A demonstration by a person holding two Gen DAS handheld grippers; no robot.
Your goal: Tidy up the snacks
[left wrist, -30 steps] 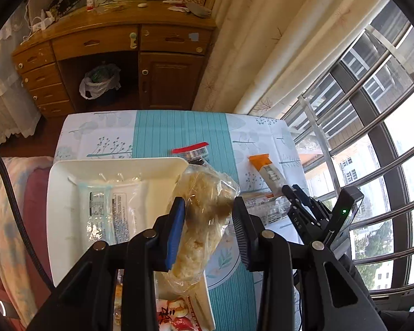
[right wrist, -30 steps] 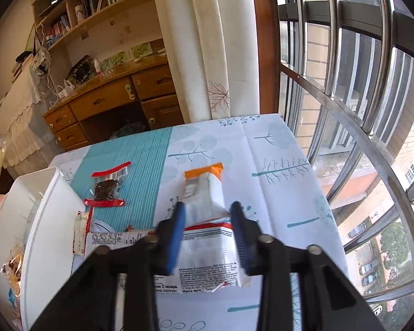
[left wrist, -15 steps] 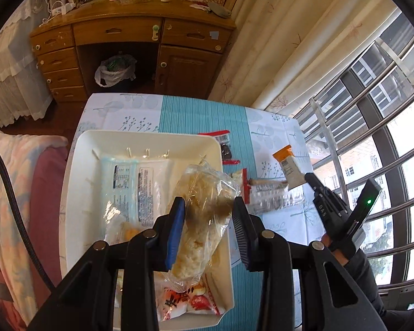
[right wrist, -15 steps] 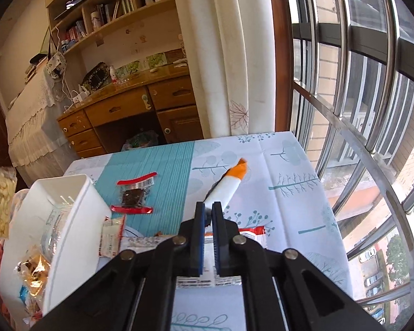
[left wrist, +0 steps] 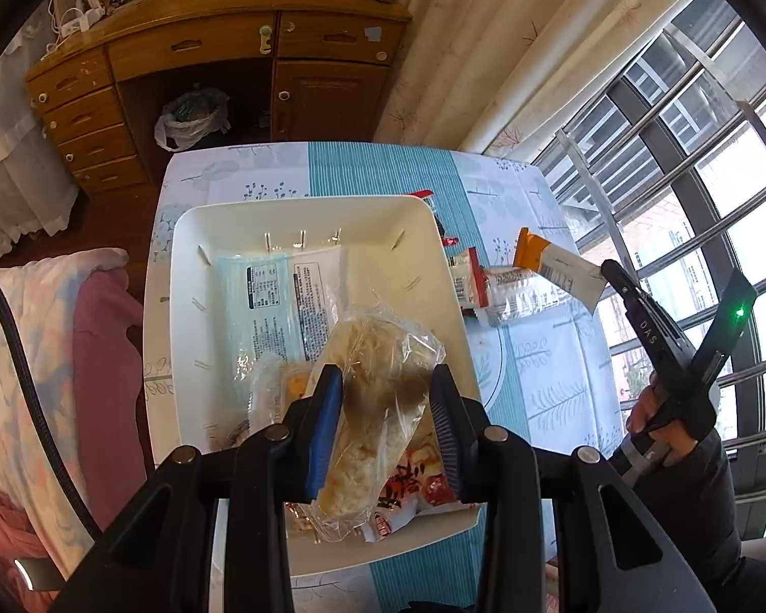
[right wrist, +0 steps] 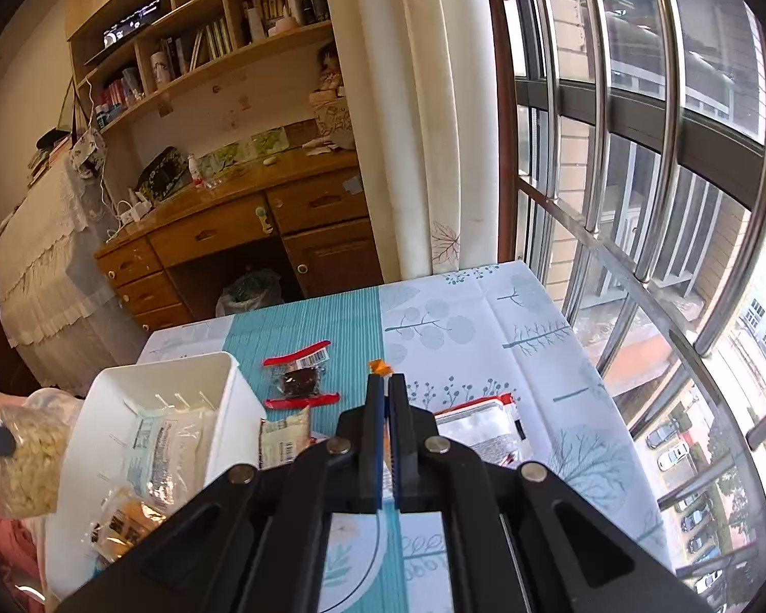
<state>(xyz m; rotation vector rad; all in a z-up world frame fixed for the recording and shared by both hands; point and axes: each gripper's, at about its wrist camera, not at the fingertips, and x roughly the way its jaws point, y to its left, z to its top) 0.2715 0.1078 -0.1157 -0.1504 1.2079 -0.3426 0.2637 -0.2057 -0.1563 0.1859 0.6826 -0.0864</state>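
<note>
My left gripper (left wrist: 383,383) is shut on a clear bag of pale puffed snacks (left wrist: 378,352), held above the white tray (left wrist: 301,204); the same bag (right wrist: 28,454) shows at the left edge of the right wrist view. The tray (right wrist: 224,393) holds a blue-and-white packet (left wrist: 276,296) and other wrapped snacks. My right gripper (right wrist: 387,383) is shut on an orange-and-white snack bar (left wrist: 551,263), lifted off the table; only the bar's orange tip (right wrist: 380,367) peeks past the pads. A red-edged dark packet (right wrist: 298,378) and a white-and-red wrapper (right wrist: 480,429) lie on the tablecloth.
A small packet (right wrist: 283,434) leans by the tray wall. A wooden desk (left wrist: 260,41) and a bagged bin (left wrist: 191,117) stand beyond the table's far edge. Curtain and barred window (right wrist: 638,204) run along the right, bedding (left wrist: 36,357) on the left. A person's hand (left wrist: 659,424) grips the right tool.
The left gripper carried the clear bag over the tray. The right gripper shut on the orange-and-white bar and lifted it off the table.
</note>
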